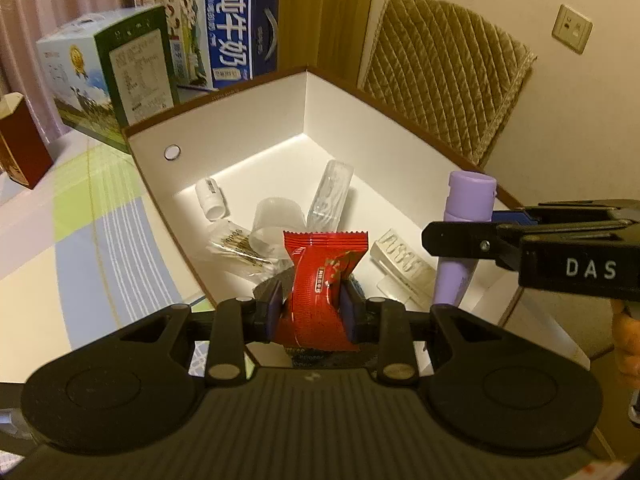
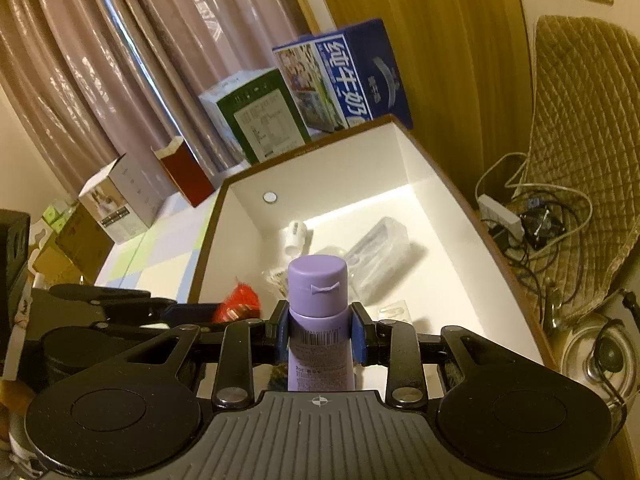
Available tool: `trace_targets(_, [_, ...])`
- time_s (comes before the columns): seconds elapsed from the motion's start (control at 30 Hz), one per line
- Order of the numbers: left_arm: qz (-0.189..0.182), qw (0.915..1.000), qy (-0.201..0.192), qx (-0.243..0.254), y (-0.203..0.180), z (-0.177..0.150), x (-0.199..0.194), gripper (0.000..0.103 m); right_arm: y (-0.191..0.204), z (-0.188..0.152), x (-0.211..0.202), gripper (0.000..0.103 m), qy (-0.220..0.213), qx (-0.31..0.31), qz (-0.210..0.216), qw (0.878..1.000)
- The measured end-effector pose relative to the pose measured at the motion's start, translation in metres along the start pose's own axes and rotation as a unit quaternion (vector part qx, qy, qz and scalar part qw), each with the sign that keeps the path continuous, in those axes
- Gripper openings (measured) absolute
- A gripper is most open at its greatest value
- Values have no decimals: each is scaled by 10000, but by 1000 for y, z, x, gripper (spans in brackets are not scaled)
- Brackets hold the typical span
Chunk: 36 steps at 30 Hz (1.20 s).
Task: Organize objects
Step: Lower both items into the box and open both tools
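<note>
My left gripper [image 1: 311, 307] is shut on a red snack packet [image 1: 320, 280], pinched at its waist, over the near edge of a white open box [image 1: 248, 120]. My right gripper [image 2: 320, 334] is shut on a purple tube [image 2: 318, 304] with its cap pointing away, also above the box [image 2: 360, 160]. In the left wrist view the tube [image 1: 466, 216] and the right gripper stand at the right. The red packet [image 2: 238, 306] shows at the left in the right wrist view. Inside the box lie a small white bottle [image 1: 210, 200], a clear case [image 1: 330, 194], a clear cup [image 1: 276, 220] and a silvery pack [image 1: 404, 264].
Milk cartons, one blue [image 1: 240, 28] and one green-and-white [image 1: 108, 84], stand behind the box, with a red box [image 1: 20, 148] to the left. A quilted chair back [image 1: 444, 72] is at the right. Cables and a power strip [image 2: 520, 220] lie beyond the box's right side.
</note>
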<state>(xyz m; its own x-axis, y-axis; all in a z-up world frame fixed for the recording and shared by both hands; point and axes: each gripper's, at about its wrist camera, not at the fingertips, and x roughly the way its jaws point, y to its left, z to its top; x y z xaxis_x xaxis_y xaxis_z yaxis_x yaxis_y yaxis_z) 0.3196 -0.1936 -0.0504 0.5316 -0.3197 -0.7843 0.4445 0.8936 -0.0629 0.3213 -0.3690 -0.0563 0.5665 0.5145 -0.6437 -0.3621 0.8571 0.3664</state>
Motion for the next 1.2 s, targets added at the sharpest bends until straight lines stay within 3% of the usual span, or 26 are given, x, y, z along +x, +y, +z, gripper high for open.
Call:
trace_targets(0.13, [48, 9999, 100, 55, 2, 3, 11, 27, 0, 0, 7, 28, 123, 47, 22, 9999])
trace_targets(0.37, [203, 9998, 67, 33, 8, 10, 13, 54, 0, -2, 23, 28, 426, 149, 33, 9990])
trace_targets(0.43, [230, 9997, 42, 44, 10, 12, 12, 55, 0, -1, 29, 29, 489, 172, 24, 9987])
trace_targets(0.67, [252, 9997, -58, 3, 14, 14, 5, 61, -5, 4, 26, 57, 335, 309, -167, 9988])
trace_targets(0.87, [268, 9995, -173, -19, 13, 12, -7, 74, -6, 2, 13, 71, 248, 173, -351, 9989])
trace_targets(1.03, [198, 9995, -230, -25, 12, 8, -19, 76, -1, -4, 1, 80, 179, 68, -443, 9988])
trace_targets(1.2, [177, 9994, -284, -118, 13, 0, -33, 89, 6, -8, -11, 90, 52, -18, -490, 9988])
